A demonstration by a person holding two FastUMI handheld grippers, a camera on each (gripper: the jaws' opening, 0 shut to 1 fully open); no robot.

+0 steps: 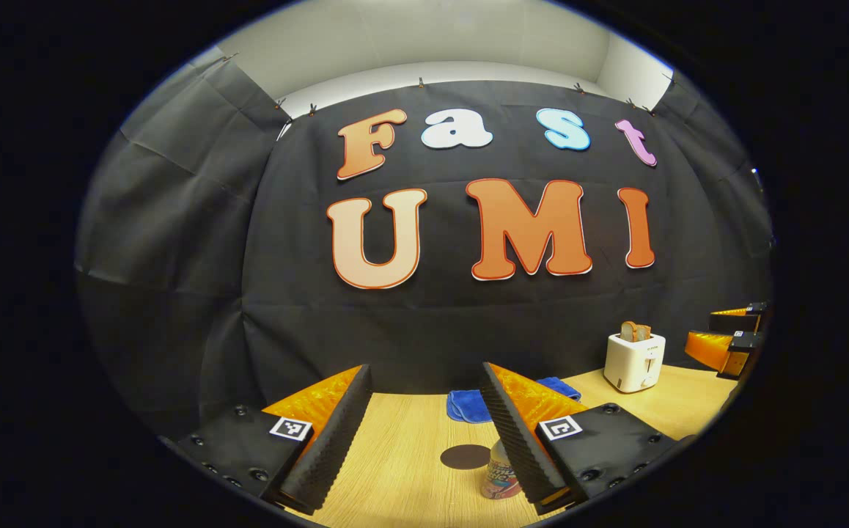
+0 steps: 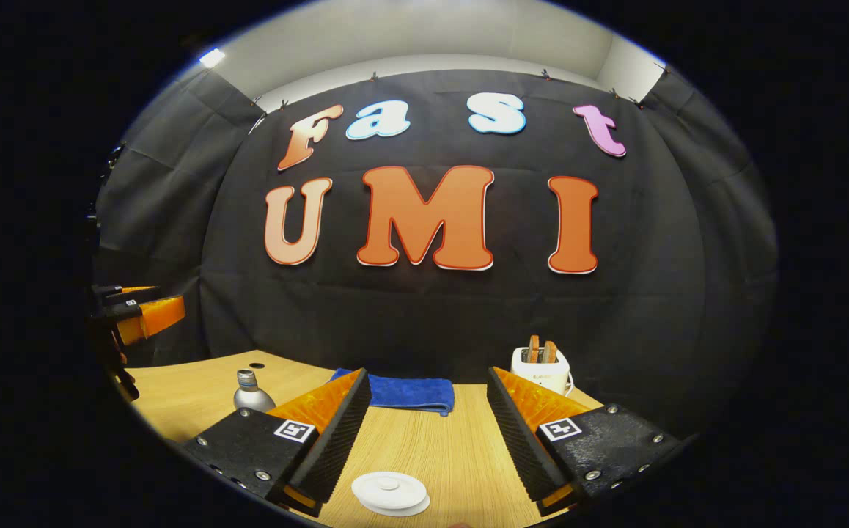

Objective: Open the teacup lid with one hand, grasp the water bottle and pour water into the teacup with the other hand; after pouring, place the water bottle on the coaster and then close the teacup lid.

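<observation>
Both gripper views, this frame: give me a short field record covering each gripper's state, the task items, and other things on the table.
left gripper: open, above the table, holding nothing
right gripper: open, holding nothing
water bottle: upright on the table, beside the left gripper's right finger
coaster: dark disc, bare, behind the bottle
teacup lid: white, in place, below the right gripper
blue cloth: at the back wall
toaster: bread in its slots

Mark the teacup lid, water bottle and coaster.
teacup lid (image 2: 389, 491), right gripper view, top face beside the knob.
water bottle (image 2: 252, 396), right gripper view, silver shoulder below the neck.
coaster (image 1: 465, 456), left gripper view, centre of the dark disc.
</observation>
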